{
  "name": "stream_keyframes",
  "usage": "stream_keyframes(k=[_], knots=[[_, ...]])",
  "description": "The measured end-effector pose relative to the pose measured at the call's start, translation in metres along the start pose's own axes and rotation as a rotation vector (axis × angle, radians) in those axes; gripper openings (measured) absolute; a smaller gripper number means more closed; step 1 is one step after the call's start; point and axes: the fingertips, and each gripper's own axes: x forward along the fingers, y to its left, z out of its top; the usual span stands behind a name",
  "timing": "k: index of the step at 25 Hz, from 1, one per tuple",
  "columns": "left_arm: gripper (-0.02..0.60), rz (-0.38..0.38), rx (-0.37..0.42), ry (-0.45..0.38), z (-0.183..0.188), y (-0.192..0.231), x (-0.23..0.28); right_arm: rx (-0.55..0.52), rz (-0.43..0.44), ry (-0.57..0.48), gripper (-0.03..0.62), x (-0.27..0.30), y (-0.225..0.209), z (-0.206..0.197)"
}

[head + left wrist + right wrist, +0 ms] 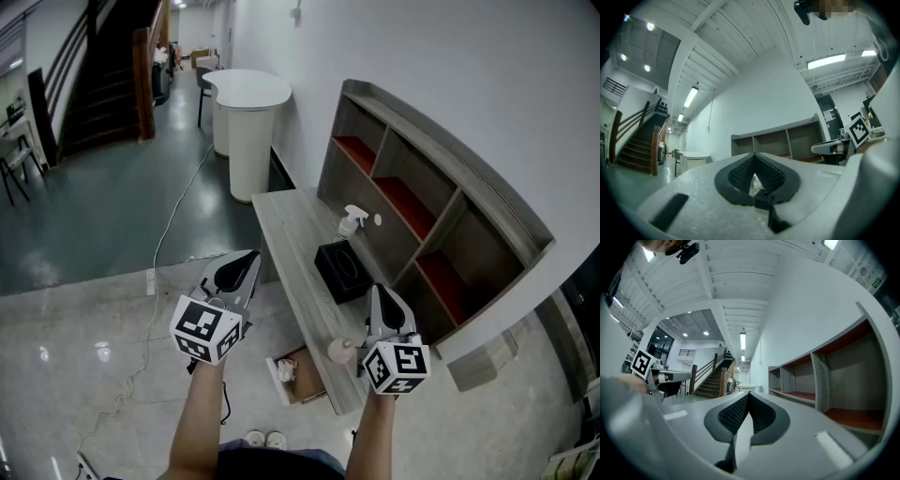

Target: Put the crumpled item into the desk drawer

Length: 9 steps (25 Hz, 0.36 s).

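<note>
1. The open drawer (307, 380) juts out from the near end of the desk (291, 234), between the person's two forearms. A white crumpled item (286, 369) lies inside it at its left side.
2. The left gripper (251, 258) is held out over the floor, left of the desk. Its jaws are closed tip to tip with nothing between them, and they point away from the drawer.
3. The right gripper (378, 292) hangs over the desk's near end, its jaws likewise pressed together and empty. The crumpled item sits behind and below both sets of tips.
4. A pale round object (339, 351), too small to identify, stands on the desk just left of the right gripper.
5. Farther along the desk are a black box (341, 270) and then a spray bottle (352, 220).
6. A shelf unit (441, 202) lines the wall.
</note>
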Motion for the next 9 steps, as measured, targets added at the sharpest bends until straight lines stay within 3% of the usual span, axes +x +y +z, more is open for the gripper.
stream_keyframes(k=[9], knots=[[0.005,-0.001,-0.004,0.005,-0.0031,-0.0046,0.0050,0.007,0.006,-0.001,0.011,-0.0002,-0.0060,-0.0020]])
